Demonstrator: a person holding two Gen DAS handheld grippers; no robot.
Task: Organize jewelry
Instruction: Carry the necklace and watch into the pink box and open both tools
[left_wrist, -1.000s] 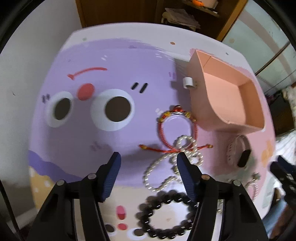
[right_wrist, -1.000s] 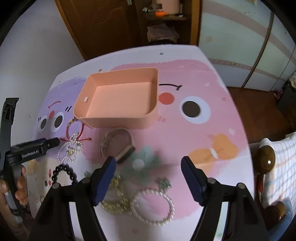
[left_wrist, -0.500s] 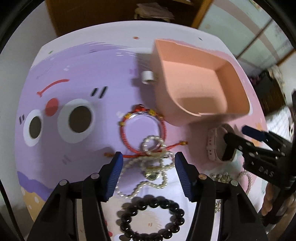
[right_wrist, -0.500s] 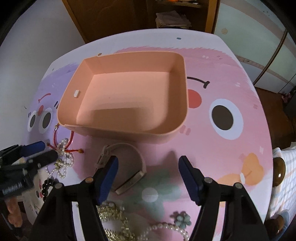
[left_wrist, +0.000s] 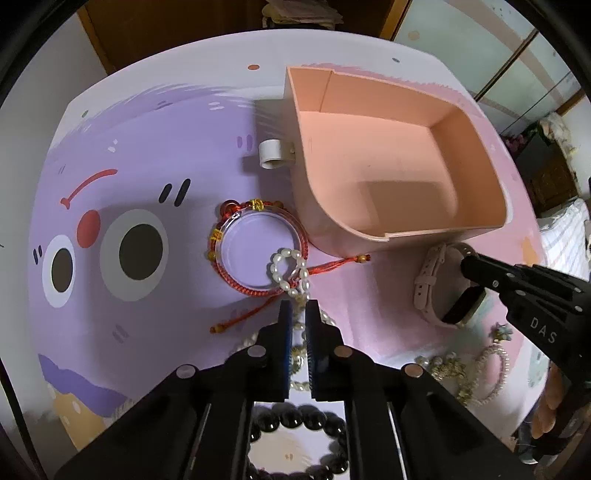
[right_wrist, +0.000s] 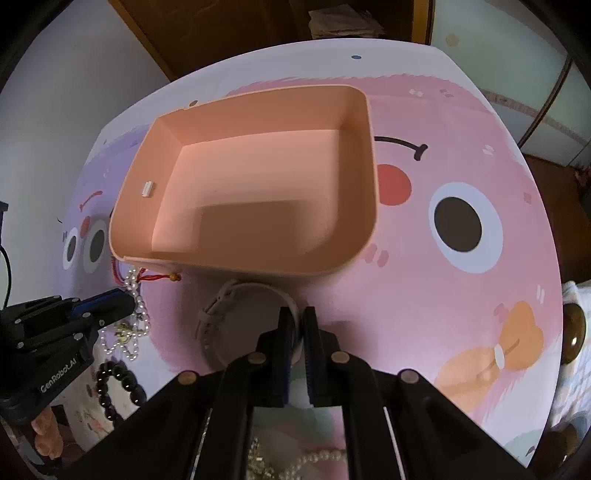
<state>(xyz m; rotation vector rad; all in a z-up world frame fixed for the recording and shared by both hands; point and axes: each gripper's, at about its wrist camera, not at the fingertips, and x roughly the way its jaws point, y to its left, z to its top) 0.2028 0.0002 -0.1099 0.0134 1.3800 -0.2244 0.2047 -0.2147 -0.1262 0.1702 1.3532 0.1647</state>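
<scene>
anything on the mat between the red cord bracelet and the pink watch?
Only the red cord bracelet's own tail; otherwise bare mat up to the pink watch, per left wrist view.

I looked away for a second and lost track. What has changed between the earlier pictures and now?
Both grippers came down and closed. The left gripper shut on the pearl necklace; the right gripper's jaws are closing on the watch band. The pink box is empty as before, and the red cord bracelet, black bead bracelet and other pieces lie where they were.
</scene>
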